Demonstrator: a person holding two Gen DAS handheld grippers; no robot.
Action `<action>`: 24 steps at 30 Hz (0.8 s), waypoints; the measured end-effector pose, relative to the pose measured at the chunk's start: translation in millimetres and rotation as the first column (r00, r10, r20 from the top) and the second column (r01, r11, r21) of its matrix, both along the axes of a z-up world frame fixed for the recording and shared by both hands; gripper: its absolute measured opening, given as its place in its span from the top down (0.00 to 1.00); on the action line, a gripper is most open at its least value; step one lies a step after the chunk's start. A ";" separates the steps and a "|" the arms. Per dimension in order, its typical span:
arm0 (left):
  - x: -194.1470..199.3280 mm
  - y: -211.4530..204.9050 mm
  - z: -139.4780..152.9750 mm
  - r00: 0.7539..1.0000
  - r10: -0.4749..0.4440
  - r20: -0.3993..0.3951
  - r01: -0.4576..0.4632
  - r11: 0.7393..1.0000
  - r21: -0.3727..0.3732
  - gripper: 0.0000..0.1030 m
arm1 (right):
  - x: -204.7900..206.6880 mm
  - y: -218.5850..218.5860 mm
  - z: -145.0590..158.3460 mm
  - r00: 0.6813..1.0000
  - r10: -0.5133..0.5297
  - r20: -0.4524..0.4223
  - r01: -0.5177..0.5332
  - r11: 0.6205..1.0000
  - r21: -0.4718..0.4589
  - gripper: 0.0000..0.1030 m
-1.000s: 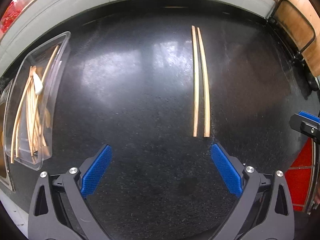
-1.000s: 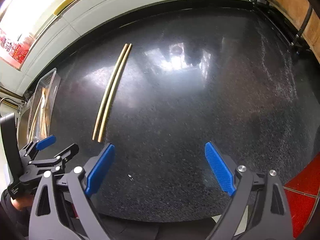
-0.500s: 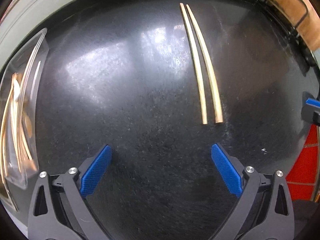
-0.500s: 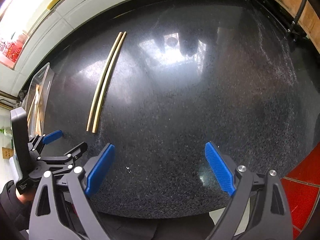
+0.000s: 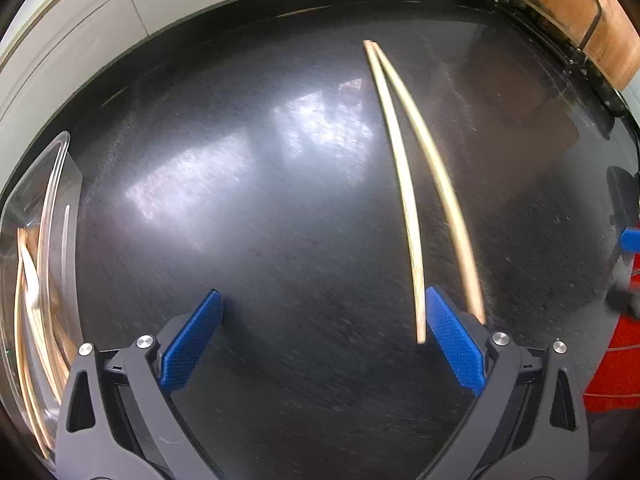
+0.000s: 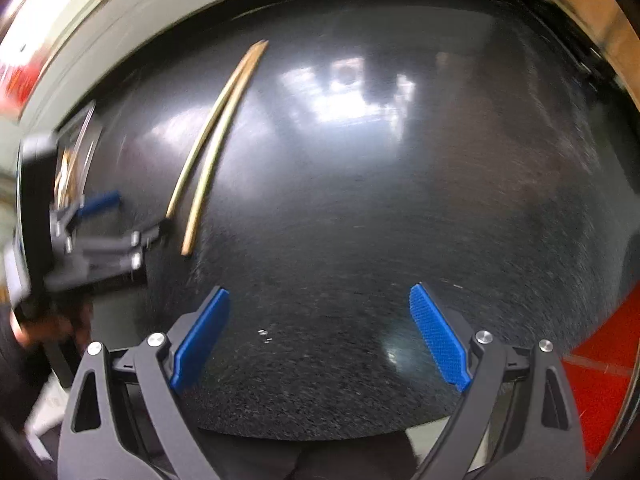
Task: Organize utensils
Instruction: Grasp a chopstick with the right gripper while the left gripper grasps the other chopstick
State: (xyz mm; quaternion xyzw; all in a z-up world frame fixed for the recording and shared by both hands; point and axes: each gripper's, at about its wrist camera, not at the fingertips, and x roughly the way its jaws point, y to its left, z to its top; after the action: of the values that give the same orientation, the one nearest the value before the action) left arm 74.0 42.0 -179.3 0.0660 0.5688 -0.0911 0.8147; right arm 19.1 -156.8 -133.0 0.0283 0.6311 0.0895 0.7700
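Two wooden chopsticks (image 5: pixel 408 188) lie side by side on the black countertop (image 5: pixel 280 200). Their near ends reach my left gripper (image 5: pixel 324 340), which is open: one stick ends just inside the right pad (image 5: pixel 454 344), the other runs past its outer side. In the right wrist view the same chopsticks (image 6: pixel 212 148) lie at the upper left, far from my right gripper (image 6: pixel 320 336), which is open and holds nothing. The left gripper (image 6: pixel 120 224) shows there too, blurred, at the sticks' near ends. A clear plastic tray (image 5: pixel 36 280) with several wooden utensils sits at the left.
A pale tiled wall (image 5: pixel 200 12) borders the counter's far edge. A wooden board in a dark metal rack (image 5: pixel 576 16) stands at the back right. Red floor (image 6: pixel 600 380) shows beyond the counter's near right edge.
My left gripper has moved forward and right, so the chopsticks' near ends now reach its right pad. The right gripper has shifted slightly; both views are blurred by motion.
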 end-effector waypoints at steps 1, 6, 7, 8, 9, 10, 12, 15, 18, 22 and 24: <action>2.6 1.0 2.6 1.000 -0.005 -0.003 0.005 1.000 0.001 0.06 | -0.3 11.6 -4.8 0.999 0.046 -0.002 -0.046 0.999 -0.013 0.14; 13.8 14.8 1.2 0.999 -0.044 0.009 0.044 0.999 0.000 0.06 | -7.5 54.1 -27.4 0.984 0.174 0.030 -0.171 0.983 -0.069 0.14; 14.0 15.6 1.5 0.998 -0.055 0.013 0.055 0.998 -0.001 0.06 | -8.8 61.7 -32.4 0.982 0.185 0.037 -0.182 0.981 -0.068 0.14; 15.3 17.6 1.5 0.998 -0.063 0.015 0.063 0.998 -0.001 0.06 | -9.6 67.8 -35.1 0.980 0.190 0.053 -0.186 0.980 -0.070 0.13; 13.4 24.0 2.3 0.997 -0.071 0.016 0.071 0.997 -0.002 0.06 | -10.6 72.4 -35.1 0.978 0.194 0.074 -0.188 0.979 -0.077 0.12; 15.0 27.0 2.2 0.997 -0.074 0.016 0.074 0.997 -0.002 0.06 | -10.9 79.2 -35.2 0.974 0.205 0.099 -0.197 0.977 -0.082 0.12; 19.6 36.4 3.4 0.997 -0.074 0.016 0.074 0.997 -0.002 0.06 | -10.4 88.7 -36.4 0.968 0.217 0.123 -0.208 0.974 -0.085 0.08; 22.7 45.4 4.6 0.998 -0.057 0.018 0.057 0.998 -0.003 0.06 | -3.5 101.9 -39.3 0.959 0.231 0.166 -0.214 0.970 -0.113 0.06; 23.1 48.2 4.1 0.999 -0.043 0.022 0.044 0.999 -0.002 0.06 | 12.2 88.4 -39.2 0.969 0.171 0.178 -0.153 0.982 -0.111 0.06; 26.7 49.9 4.7 1.000 -0.020 0.020 0.020 1.000 -0.002 0.06 | 36.4 45.3 -38.6 0.981 0.113 0.157 -0.096 0.989 -0.114 0.06; 28.7 46.3 5.0 1.000 -0.010 0.019 0.010 1.000 -0.001 0.06 | 42.2 25.0 -37.7 0.984 0.089 0.152 -0.071 0.991 -0.117 0.06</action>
State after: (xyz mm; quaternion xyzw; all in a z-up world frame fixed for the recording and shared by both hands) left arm 102.6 88.3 -174.3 0.0691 0.5607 -0.0949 0.8196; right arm 61.3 -131.9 -170.7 -0.0473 0.5731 0.0869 0.8135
